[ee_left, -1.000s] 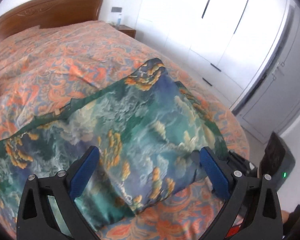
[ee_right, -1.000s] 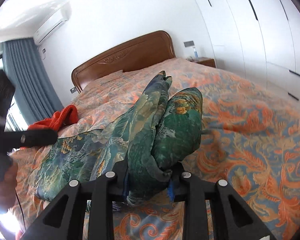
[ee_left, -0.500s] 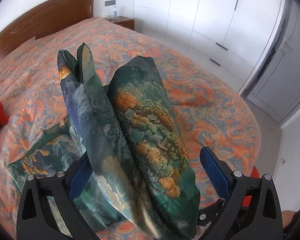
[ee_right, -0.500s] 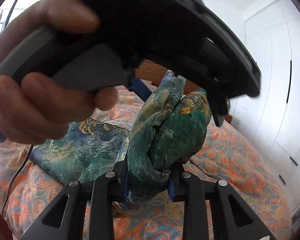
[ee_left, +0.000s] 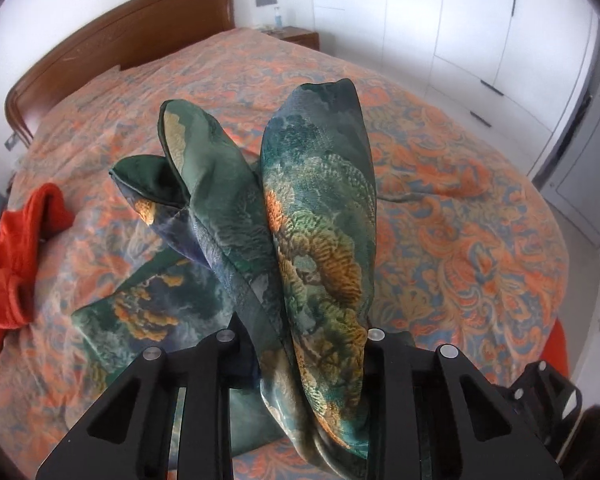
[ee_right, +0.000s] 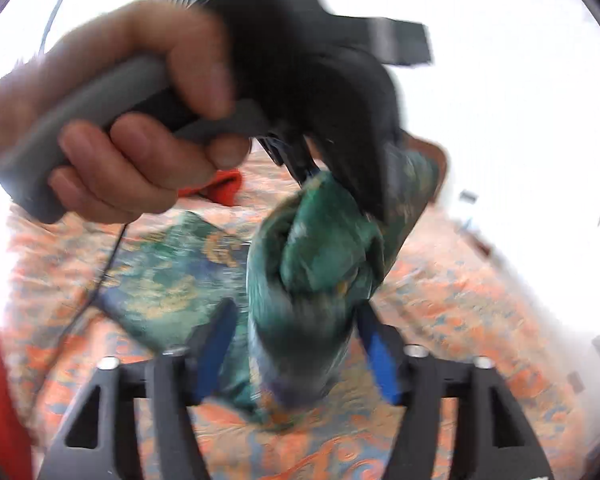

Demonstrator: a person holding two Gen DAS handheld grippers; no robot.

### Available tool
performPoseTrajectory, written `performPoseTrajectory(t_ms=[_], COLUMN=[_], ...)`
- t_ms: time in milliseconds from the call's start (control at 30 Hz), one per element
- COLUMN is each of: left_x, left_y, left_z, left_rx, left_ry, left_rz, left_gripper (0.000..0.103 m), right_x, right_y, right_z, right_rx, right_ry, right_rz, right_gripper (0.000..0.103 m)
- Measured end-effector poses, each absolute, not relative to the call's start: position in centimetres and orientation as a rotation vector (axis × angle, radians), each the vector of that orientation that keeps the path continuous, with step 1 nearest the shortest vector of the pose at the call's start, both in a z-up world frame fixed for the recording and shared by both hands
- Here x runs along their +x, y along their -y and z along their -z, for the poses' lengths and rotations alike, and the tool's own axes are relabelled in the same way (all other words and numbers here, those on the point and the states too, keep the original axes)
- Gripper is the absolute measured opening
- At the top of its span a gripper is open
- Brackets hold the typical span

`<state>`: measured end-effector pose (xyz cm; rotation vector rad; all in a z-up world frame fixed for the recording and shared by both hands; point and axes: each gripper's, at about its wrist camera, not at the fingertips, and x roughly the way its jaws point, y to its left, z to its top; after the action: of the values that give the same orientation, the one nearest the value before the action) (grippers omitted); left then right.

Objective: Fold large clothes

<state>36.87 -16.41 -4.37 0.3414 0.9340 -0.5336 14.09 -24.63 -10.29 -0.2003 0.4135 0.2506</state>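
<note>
Left gripper (ee_left: 304, 344) clamps the bunched green garment (ee_left: 320, 216); right gripper (ee_right: 296, 344), blurred, seems parted around it

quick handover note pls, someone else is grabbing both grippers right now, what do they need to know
Left gripper: shut on a bunch of the green garment, held up over the bed.
Right gripper: jaws apart, blue pads clear of the cloth between them; not gripping.
Garment: one end lifted, the rest lying on the bed. A red garment lies at the bed's edge, untouched.
Done: the bunch sits in the left gripper.
Left: lay it over, flatten, finish folding; picture blurred, so check the right grip.
</note>
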Motion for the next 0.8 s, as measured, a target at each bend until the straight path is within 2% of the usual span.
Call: performPoseTrajectory(t_ms=[167, 200, 267, 333, 367, 533, 667, 800], left_x=[39.2, 39.5, 39.9, 40.3, 40.4, 41.3, 41.8, 42.2], left_y=[8.1, 6.5, 4.0, 1.6, 0.6, -3.5, -6.1, -9.6], left_z=[4.8, 5.3, 6.4, 7.9, 8.7, 11.8, 14.6, 18.9], left_rx=[0.229, 0.211, 0.182, 0.138, 0.121, 0.046, 0.031, -0.101], left_ry=[-0.941, -0.942, -0.955, -0.98, -0.988, -1.01, -1.017, -1.071], left_rz=[0.471, 0.458, 0.433, 0.414, 0.404, 0.358, 0.295, 0.268], left_gripper=[0.027, 0.027, 0.027, 0.027, 0.027, 0.028, 0.028, 0.03], right_x=[14.1, 14.7, 16.4, 18.9, 19.8, 24.3, 26.6, 28.6], right_y=[28.3, 28.8, 29.4, 29.1, 28.7, 23.9, 19.5, 16.8], right_z=[9.6, 9.7, 10.1, 10.6, 11.0, 12.4, 15.6, 18.9], right_rx=[0.063, 0.096, 0.127, 0.145, 0.147, 0.096, 0.0, -0.007], right_ry=[-0.494, -0.51, -0.547, -0.584, -0.596, -0.652, -0.734, -0.825], right_rz=[-0.397, -0.393, -0.377, -0.38, -0.381, -0.46, -0.474, -0.478], right_gripper=[0.07, 0.066, 0.041, 0.038, 0.032, 0.031, 0.03, 0.027])
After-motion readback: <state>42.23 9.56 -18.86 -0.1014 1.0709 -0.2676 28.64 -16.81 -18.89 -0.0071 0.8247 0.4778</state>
